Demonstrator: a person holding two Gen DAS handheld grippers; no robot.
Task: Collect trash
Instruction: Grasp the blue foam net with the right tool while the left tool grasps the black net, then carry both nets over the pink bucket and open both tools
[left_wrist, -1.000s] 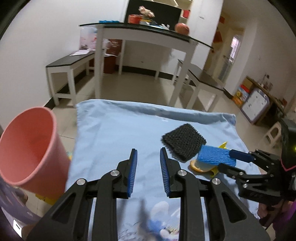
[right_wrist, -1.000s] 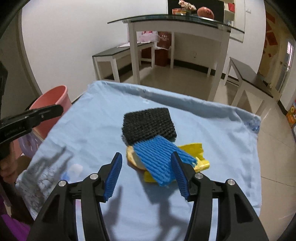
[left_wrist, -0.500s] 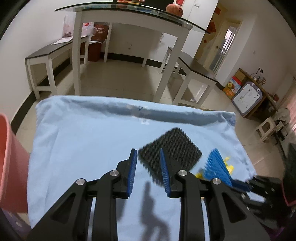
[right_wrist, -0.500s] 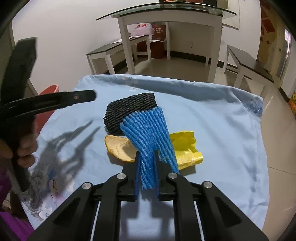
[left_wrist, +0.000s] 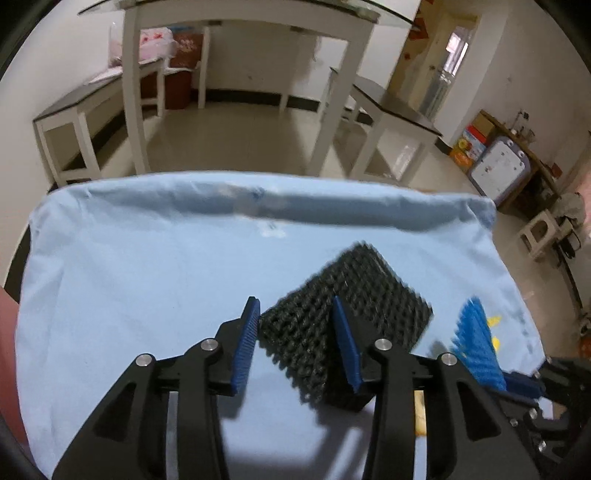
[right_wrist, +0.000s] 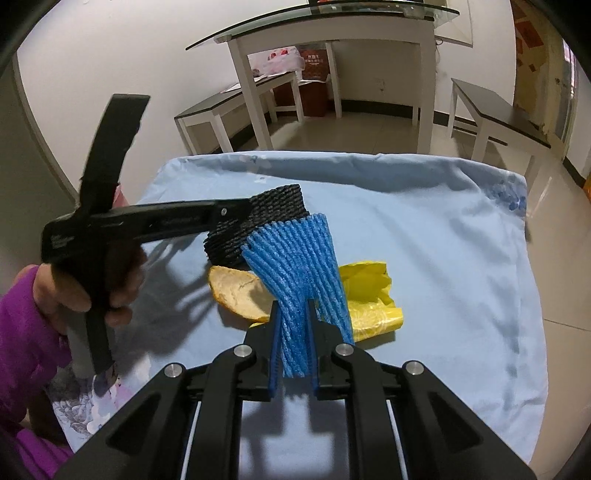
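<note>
Right hand-held gripper (right_wrist: 292, 325) clamps blue foam net (right_wrist: 299, 266) for binning; left hand-held gripper (left_wrist: 295, 343), jaws apart, straddles black foam net (left_wrist: 347, 314) to grab it.

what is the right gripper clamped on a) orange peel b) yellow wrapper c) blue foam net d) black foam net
c: the right gripper has its fingers pinched on the blue foam net, while the black foam net sits between the open left gripper fingers.

The black left gripper with blue finger pads (left_wrist: 295, 343) is being held with its jaws spread apart. The black right gripper (right_wrist: 293, 341) is being kept clamped, its jaws nearly together.
</note>
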